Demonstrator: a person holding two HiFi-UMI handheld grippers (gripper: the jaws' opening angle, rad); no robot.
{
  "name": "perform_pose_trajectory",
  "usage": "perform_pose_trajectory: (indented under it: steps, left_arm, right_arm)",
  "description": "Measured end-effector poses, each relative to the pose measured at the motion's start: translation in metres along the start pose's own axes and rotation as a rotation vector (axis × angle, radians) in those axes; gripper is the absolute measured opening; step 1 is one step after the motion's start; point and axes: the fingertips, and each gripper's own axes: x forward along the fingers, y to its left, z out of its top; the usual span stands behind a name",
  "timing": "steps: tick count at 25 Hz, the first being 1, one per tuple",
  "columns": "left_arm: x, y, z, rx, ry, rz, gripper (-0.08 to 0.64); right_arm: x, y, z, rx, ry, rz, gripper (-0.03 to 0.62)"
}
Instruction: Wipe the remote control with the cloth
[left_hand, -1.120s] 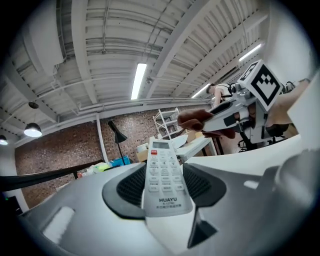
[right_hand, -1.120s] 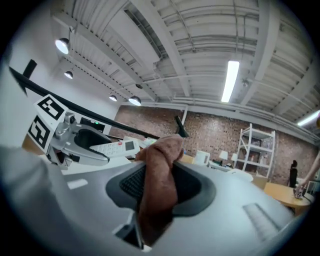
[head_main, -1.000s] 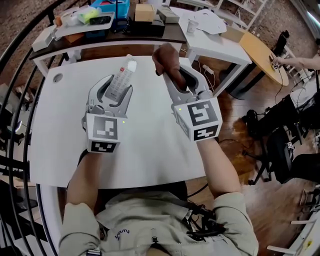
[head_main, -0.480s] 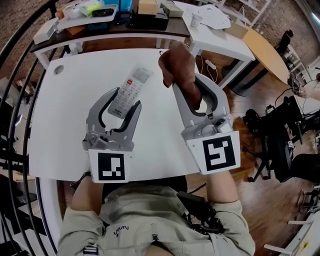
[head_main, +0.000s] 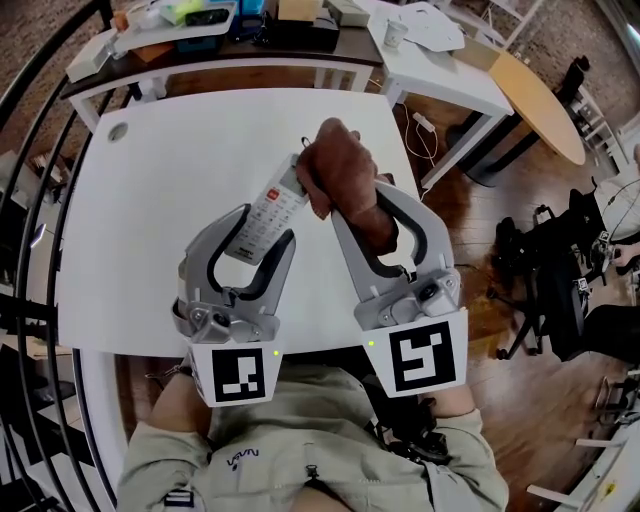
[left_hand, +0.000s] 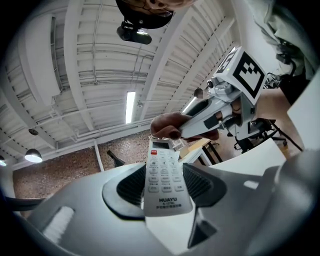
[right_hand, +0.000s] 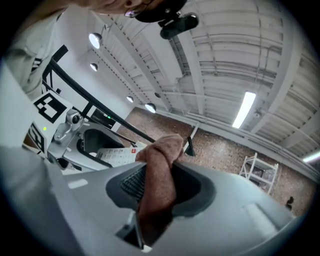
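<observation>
So the slim white plastic remote control (head_main: 266, 212), a long rectangle with rows of little rounded buttons and one red button near its far end, is pinched at its lower half by the left gripper (head_main: 262, 228). Its two curved grey plastic jaws squeeze the remote's long edges with their dark ribbed pads (left_hand: 131, 186). It's held out over the smooth, flat white table (head_main: 140, 220), near the person's edge of it.

The right gripper (head_main: 362, 215) has the same grey shell, with a cube of black-and-white square markers at the back. Its jaws are clamped on a reddish-brown cloth (head_main: 338, 178). The cloth looks soft and nubby like terry, twisted into a thick wad that bulges out past the jaw tips. In the right gripper view it runs as a fat rope straight between the ribbed pads.

The wad sits right up against the remote's far end, by the red button. Both grippers angle in toward each other, like a V.
</observation>
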Motion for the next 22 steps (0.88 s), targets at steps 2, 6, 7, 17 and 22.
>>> perform_pose_trajectory:
  steps: [2,6,7,17,22]
  left_arm:
    - [-0.001,0.000,0.000,0.011,-0.002,0.005,0.241]
    - [-0.001,0.000,-0.001,0.025,0.001,0.013,0.241]
    - [-0.001,0.000,-0.002,0.026,0.003,0.014,0.241]
    - [-0.002,-0.004,-0.008,0.083,0.014,0.015,0.241]
    - [-0.002,-0.012,-0.015,0.093,0.021,-0.001,0.241]
  right_arm:
    - [0.000,0.011,-0.006,-0.036,0.039,0.042,0.129]
    - [-0.001,0.033,-0.013,-0.083,0.093,0.135,0.129]
    - [-0.002,0.039,-0.014,-0.090,0.101,0.160,0.129]
    - [-0.008,0.087,-0.011,-0.203,0.128,0.365,0.127]
    - [-0.016,0.103,-0.015,-0.272,0.136,0.467,0.127]
